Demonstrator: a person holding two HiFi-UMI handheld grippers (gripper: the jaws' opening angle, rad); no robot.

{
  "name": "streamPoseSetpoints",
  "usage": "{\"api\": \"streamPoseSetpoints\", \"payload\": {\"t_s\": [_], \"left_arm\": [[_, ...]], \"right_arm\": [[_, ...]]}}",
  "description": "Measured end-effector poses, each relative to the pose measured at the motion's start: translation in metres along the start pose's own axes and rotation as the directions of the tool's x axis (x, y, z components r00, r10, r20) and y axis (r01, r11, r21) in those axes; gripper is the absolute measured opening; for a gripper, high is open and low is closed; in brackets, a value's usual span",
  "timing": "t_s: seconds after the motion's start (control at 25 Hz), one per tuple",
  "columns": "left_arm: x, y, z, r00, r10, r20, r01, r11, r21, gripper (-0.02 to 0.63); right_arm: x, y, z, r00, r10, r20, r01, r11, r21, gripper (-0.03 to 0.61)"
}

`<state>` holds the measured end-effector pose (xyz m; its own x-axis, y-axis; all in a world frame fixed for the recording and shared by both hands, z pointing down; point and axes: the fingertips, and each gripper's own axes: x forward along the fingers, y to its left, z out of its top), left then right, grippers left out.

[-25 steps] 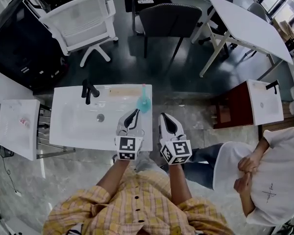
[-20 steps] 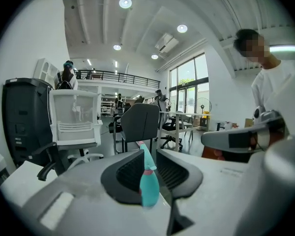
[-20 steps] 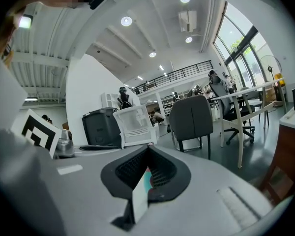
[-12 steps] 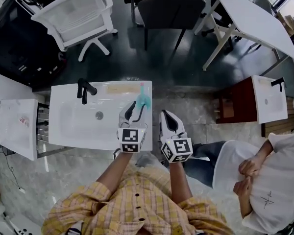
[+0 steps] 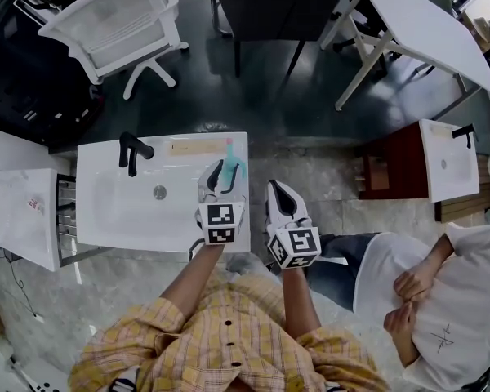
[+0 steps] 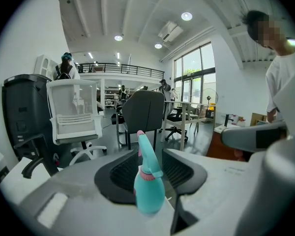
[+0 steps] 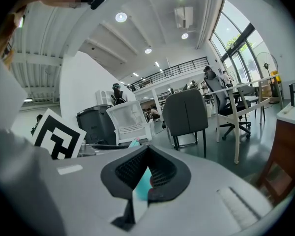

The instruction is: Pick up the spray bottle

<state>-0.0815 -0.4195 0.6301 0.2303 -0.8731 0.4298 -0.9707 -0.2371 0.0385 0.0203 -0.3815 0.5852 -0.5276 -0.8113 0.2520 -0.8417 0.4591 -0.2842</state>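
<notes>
Closest in, wore a yellow plaid shirt point(image 5: 229, 345) and held both tools forward at the near right corner of the white basin top point(image 5: 114, 219). Carried the right gripper point(image 5: 276, 189) just off the basin top's right edge, above the pale floor point(image 5: 327, 182), with jaws drawn together to a narrow slit and nothing clamped; caught only a sliver of teal through that slit. Set the left gripper point(image 5: 226, 173) over the right edge, jaws opening to their widest on either side of the spray bottle point(image 6: 149, 191), with a gap between each black pad and the teal body, so not gripped. Found the bottle upright near the far right corner of the basin top, with a pink collar under its trigger head. Noted a light wooden strip point(image 5: 194, 147) along the far edge just left of the bottle, a round drain point(image 5: 160, 192) toward the middle, and a black faucet point(image 5: 131, 149) toward the far left corner. Saw, off to the right, a person in a white shirt point(image 5: 425, 300) with hands clasped. Made out, farthest away on the dark floor, a white mesh chair point(image 5: 118, 19), a dark chair point(image 5: 279, 6) and a white table point(image 5: 429, 23).
</notes>
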Motion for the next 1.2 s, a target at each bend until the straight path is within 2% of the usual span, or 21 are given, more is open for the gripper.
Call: {"api": "streamPoseSetpoints", "payload": {"t_s": [0.36, 0.6, 1.2], "left_arm": [[0.018, 0.000, -0.011, 0.999, 0.033, -0.043, -0.033, 0.999, -0.002, 0.139], [0.022, 0.003, -0.013, 0.997, 0.065, -0.048, -0.064, 0.998, 0.021, 0.081], [0.012, 0.002, -0.004, 0.999, 0.043, -0.031, -0.042, 0.999, 0.023, 0.081]], "right_arm": [[0.006, -0.009, -0.003, 1.000, -0.007, -0.013, 0.007, 1.000, -0.010, 0.002], [0.003, -0.017, -0.002, 1.000, -0.022, -0.011, 0.022, 1.000, -0.012, 0.002], [-0.006, -0.017, 0.008, 0.999, -0.030, 0.013, 0.031, 0.999, -0.013, 0.002]]}}
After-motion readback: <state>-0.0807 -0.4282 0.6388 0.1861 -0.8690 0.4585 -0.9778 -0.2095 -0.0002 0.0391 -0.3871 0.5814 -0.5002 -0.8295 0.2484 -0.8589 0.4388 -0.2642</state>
